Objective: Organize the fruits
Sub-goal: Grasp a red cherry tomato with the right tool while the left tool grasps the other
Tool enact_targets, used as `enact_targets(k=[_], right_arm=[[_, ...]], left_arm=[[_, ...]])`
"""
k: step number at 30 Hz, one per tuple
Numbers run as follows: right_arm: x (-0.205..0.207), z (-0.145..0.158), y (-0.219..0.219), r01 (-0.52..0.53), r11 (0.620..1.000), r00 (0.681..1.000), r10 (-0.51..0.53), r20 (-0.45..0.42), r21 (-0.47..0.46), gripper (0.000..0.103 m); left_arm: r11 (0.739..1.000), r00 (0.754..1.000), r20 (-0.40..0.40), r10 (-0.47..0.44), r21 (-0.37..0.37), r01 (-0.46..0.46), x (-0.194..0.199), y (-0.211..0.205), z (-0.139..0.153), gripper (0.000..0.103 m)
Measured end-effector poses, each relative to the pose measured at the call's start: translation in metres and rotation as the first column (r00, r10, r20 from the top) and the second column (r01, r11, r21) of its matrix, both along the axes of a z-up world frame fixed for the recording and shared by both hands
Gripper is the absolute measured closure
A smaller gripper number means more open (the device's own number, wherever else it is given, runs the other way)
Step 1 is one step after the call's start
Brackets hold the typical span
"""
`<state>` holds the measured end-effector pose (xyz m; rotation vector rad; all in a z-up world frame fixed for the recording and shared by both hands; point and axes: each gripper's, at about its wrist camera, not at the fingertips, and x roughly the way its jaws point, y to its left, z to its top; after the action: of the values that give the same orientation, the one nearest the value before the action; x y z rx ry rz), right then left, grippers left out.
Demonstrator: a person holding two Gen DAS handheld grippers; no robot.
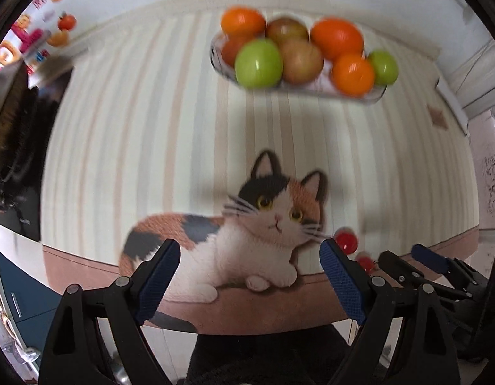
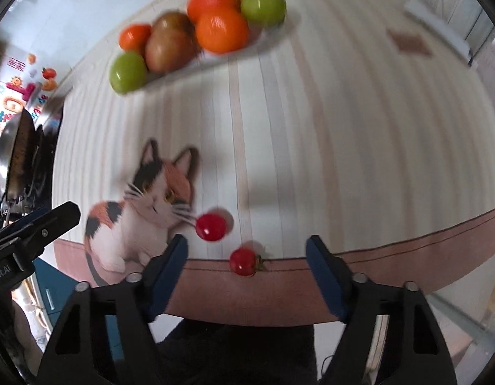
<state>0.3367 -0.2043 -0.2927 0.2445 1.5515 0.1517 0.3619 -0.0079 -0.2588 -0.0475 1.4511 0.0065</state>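
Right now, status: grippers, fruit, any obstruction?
Left gripper and right gripper: jaws open, empty. Two cherry tomatoes loose near table edge; fruit tray full, far side. Nothing blocking.

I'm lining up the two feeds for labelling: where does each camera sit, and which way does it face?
Left wrist view: sits on the left tool, looking down on the cat picture on the striped tablecloth; both open fingers show, the right tool at lower right.
Right wrist view: sits on the right tool, facing down at two small red fruits by the table edge; its fingers show, the left tool at left.
Shared: cat, fruit tray, red fruits.
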Motion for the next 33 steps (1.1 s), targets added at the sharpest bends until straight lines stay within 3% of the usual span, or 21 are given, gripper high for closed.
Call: enact_targets(k=[9, 15, 19, 25, 27, 29, 33], right_arm=[[-0.009, -0.035, 0.023, -0.064, 0.998, 0.997, 0.064, -0.043, -0.011, 0.051], [-0.011, -0.043, 0.032, -0.109, 0.993, 0.994, 0.108, -0.034, -0.035, 0.071], [-0.01, -0.041, 0.03, -0.098, 0.995, 0.995, 0.097, -0.019, -0.036, 0.073], [-0.006, -0.027, 0.005, -0.028, 0.999, 1.0, 0.028, 0.009, -0.046, 0.073], [-0.005, -0.026, -0.004, -0.009, 0.998, 1.0, 0.009, 0.014, -0.058, 0.073], [-0.004, -0.027, -0.012, 0.004, 0.997, 1.0, -0.004, 0.009, -0.072, 0.073], [-0.006, -0.029, -0.029, 0.035, 0.996, 0.999, -0.035, 0.001, -0.077, 0.073]], left_arm=[[0.999, 0.996, -0.077, -0.04, 0.0, 0.04, -0.001, -0.014, -0.029, 0.014], [0.998, 0.994, -0.089, -0.063, -0.011, 0.062, 0.0, -0.026, -0.035, 0.014], [0.996, 0.991, -0.1, -0.086, -0.034, 0.083, 0.003, -0.04, -0.041, 0.02], [0.987, 0.984, -0.111, -0.137, -0.097, 0.127, 0.008, -0.066, -0.048, 0.02], [0.982, 0.981, -0.118, -0.154, -0.127, 0.139, 0.009, -0.076, -0.052, 0.024], [0.978, 0.976, -0.133, -0.172, -0.144, 0.152, 0.012, -0.086, -0.06, 0.035], [0.971, 0.969, -0.151, -0.196, -0.169, 0.17, 0.017, -0.103, -0.069, 0.038]])
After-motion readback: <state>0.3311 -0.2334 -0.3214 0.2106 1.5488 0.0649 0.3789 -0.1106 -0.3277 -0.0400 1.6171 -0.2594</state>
